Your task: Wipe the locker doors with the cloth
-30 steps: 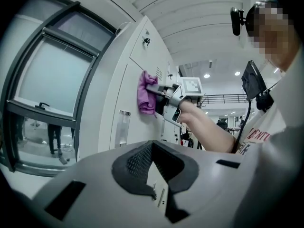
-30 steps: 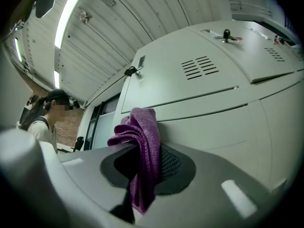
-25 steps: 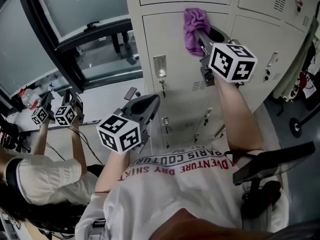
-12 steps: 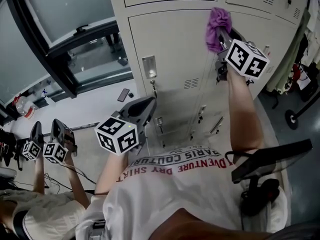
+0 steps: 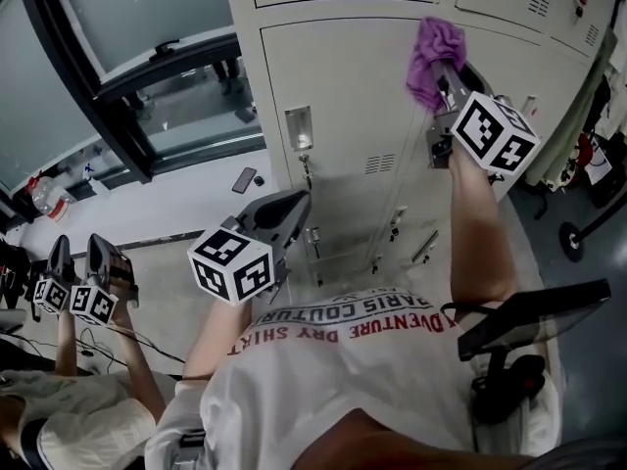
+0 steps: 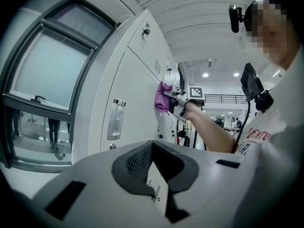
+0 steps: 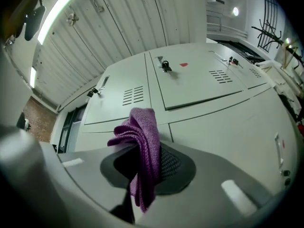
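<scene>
Ideally, the right gripper (image 5: 446,81), clamped on the purple cloth (image 5: 431,52), needed flat, overlapping strokes across the locker door (image 5: 343,96). The left gripper (image 5: 297,202) hung closed and empty.

Nubbly purple knit cloth (image 7: 145,141) and smooth, matt, pale painted-metal locker doors (image 5: 343,96)

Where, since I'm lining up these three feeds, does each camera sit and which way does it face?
Head view: on the person's head, facing steeply down at the locker doors; shows shirt, both forearms, left gripper and right gripper.
Left gripper view: on the left gripper, facing along its closed, empty jaws beside the lockers; shows the right forearm.
Right gripper view: on the right gripper, facing the doors; jaws clamp the cloth.
Shared: all three show cloth and lockers.
</scene>
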`<state>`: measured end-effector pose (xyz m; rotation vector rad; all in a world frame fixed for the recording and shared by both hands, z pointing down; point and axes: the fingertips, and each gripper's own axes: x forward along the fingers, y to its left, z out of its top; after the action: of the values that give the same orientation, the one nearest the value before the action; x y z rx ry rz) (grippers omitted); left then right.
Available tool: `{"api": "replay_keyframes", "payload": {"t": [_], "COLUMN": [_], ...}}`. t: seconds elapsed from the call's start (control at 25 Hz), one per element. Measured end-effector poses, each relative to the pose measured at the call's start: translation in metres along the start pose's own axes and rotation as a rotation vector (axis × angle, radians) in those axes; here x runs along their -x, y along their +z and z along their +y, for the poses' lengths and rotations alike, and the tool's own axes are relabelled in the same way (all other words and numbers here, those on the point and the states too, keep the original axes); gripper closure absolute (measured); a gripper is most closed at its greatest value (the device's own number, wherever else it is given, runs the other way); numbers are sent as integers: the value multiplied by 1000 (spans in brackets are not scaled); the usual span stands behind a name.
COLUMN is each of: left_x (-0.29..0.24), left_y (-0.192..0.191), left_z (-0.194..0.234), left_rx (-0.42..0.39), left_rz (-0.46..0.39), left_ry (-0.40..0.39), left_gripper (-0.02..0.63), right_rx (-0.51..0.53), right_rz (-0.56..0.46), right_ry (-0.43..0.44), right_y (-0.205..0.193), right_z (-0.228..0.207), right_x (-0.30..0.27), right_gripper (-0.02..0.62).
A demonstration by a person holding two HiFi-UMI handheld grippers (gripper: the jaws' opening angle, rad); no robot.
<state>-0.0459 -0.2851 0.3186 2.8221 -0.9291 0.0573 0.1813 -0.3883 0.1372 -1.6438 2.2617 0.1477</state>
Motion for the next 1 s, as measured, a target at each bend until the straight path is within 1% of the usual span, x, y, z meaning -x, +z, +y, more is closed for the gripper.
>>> {"api": "replay_keyframes", "payload": {"t": [0.12, 0.28, 0.4, 0.52, 0.56, 0.64, 0.76, 0.84, 1.0], "left_x": [3, 7, 10, 14, 15, 17, 20, 22, 27], "left_y": [1, -1, -1, -3, -4, -5, -8, -10, -10], "left_z": [0, -2, -2, -2, -2, 1, 5, 7, 10], "left_rx": [-4, -6, -8, -4, -2, 1, 10, 13, 15], "left_rz": [0, 1, 4, 9, 9, 9, 11, 13, 15], "left_ry": [5, 16, 22, 30, 35, 46, 63, 71, 82], "left_gripper": [606, 606, 606, 607, 607, 606, 607, 606, 606], "right_rx": [-11, -59, -35, -12, -6, 14, 30, 23, 46], "right_rz": [-48, -72, -41, 34, 60, 101, 152, 167, 162], "right_ry": [80, 257, 377, 459, 473, 471, 426, 399, 357], "right_y": [13, 15, -8, -46, -60, -87, -118, -127, -128], "right_z": [34, 102, 160, 204, 214, 223, 219, 216, 216], "right_x": [6, 9, 6, 0, -2, -9, -27, -36, -41], "right_gripper": [543, 543, 543, 543, 543, 543, 543, 543, 543]}}
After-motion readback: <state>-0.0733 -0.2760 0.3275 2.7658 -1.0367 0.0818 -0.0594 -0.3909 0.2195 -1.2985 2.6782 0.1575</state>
